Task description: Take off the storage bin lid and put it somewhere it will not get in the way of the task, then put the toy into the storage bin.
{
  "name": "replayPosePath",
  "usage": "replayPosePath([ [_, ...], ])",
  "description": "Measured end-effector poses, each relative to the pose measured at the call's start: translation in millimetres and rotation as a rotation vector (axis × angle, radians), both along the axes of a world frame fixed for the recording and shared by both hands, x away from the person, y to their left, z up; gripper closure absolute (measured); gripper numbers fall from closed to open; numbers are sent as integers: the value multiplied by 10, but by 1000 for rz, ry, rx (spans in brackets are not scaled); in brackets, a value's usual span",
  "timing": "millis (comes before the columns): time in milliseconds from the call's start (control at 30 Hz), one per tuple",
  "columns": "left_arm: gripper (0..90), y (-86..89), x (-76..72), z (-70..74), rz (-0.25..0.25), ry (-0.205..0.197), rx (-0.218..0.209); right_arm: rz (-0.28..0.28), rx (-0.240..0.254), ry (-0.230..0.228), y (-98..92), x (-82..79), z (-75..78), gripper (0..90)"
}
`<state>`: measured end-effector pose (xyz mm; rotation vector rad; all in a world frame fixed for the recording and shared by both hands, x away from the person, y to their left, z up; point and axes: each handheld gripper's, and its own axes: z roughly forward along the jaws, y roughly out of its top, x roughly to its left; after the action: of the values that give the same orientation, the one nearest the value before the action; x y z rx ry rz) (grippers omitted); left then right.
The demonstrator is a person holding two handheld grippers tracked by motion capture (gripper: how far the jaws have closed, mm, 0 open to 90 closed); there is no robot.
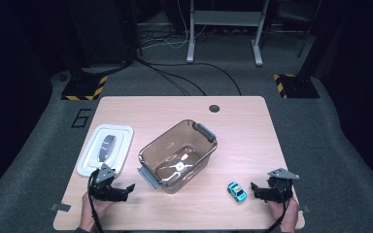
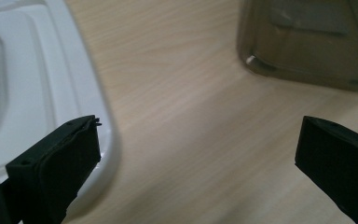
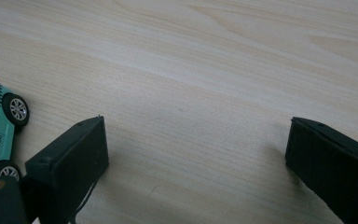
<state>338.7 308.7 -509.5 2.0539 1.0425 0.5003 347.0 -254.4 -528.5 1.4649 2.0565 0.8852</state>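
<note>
While both jaws gape empty | toy taxi (image 1: 237, 191) — long axis diagonal, nose seemingly lower-right — beside right gripper (image 1: 255, 189)

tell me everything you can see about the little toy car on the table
The toy car is a small turquoise model with a black-and-white checker stripe and the word TAXI on its side, silver-hubbed black wheels and dark windows. It stands upright on its wheels on the wooden table, near the front right edge, angled diagonally. It looks like painted metal or plastic. Nothing grips it: the right gripper sits just beside it, jaws open, and the brown bin lies apart to its left.
</note>
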Motion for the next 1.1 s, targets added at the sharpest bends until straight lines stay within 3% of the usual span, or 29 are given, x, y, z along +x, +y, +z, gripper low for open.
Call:
replayPosePath([
  [200, 0, -156, -77, -125, -57, 4, 55, 1, -2, -1, 2, -1, 0, 49],
  [300, 0, -193, -62, -204, -71, 42, 91, 1, -2, -1, 2, -1, 0, 48],
  [433, 0, -196, -33, -208, -92, 77, 67, -3, -3, -1, 5, 1, -1, 42],
  [1100, 0, -201, -27, -211, -104, 76, 64, -19, -5, 4, 4, 5, -4, 18],
])
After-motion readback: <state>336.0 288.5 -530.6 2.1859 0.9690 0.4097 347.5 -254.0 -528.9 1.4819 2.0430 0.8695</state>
